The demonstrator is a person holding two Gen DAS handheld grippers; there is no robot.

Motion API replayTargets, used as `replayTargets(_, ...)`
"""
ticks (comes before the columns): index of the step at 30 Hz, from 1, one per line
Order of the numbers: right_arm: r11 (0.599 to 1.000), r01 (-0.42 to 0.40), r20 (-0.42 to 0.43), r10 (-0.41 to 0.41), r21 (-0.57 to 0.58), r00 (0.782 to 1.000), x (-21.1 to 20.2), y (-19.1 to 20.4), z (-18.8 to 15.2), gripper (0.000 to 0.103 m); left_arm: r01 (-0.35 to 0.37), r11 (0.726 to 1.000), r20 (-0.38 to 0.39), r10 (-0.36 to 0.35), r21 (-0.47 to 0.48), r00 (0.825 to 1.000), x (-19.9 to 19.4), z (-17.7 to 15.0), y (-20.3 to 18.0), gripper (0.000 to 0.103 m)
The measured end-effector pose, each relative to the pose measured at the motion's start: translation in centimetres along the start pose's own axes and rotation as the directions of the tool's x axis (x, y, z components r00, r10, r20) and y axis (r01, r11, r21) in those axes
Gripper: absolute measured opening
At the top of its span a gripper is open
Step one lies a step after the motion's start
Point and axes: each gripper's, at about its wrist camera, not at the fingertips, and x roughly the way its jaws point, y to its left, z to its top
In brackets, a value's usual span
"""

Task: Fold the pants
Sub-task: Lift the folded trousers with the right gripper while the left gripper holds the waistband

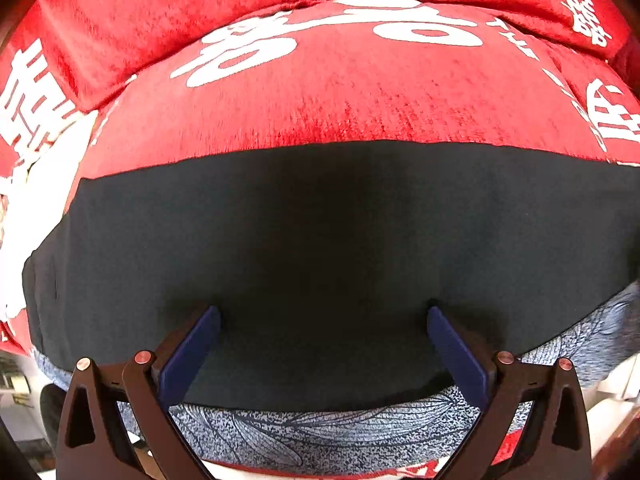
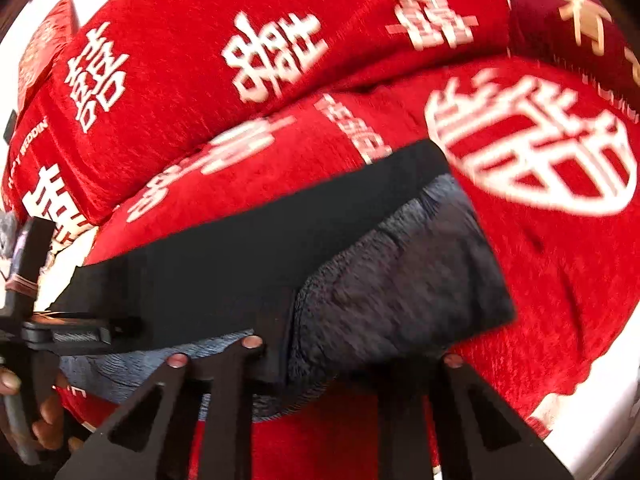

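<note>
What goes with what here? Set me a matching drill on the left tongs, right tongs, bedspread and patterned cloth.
Things:
1. left tongs
2. right tongs
3. bedspread
4. patterned cloth

States:
A. red with white characters
B. shut on a turned-up fold of the pants
C. blue-grey leaf print, showing past the pants' near edge
D. open over the pants

Pairs: 1-D, 2-B, 3-A, 4-C
</note>
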Motion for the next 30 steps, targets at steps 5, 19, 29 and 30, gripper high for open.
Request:
replayTargets(5, 0.996, 0.001, 0.091, 0.007, -0.088, 0.996, -3.9, 4.9, 2.0, 0.017, 0.035, 0.999, 0.019, -0.035, 0.019, 0.999, -0.2, 0.0, 0.4, 0.103)
replayTargets(19, 0.841, 0.179, 0.188, -0.094, -0.511, 0.978, -3.8, 24.4, -0.4, 0.017, 0.358, 0.915, 0.085, -0.347, -0.187, 0.934, -3.0, -0.1, 17.9, 0.103)
replayTargets(29, 0.516, 0.269, 0.232, -0.136, -0.814, 0.963, 1.3, 34.7, -9.8, 0.017, 0.52, 0.829, 0.019, -0.528, -0.206, 0.849, 0.4, -2.9, 23.9, 0.103)
replayTargets(30, 0.489, 0.272, 0.231, -0.143, -0.829, 0.962, 1.7, 35.1, -10.6, 0.017, 0.505, 0.84, 0.019, -0.512, -0.197, 0.859, 0.2, -3.0, 23.7, 0.103)
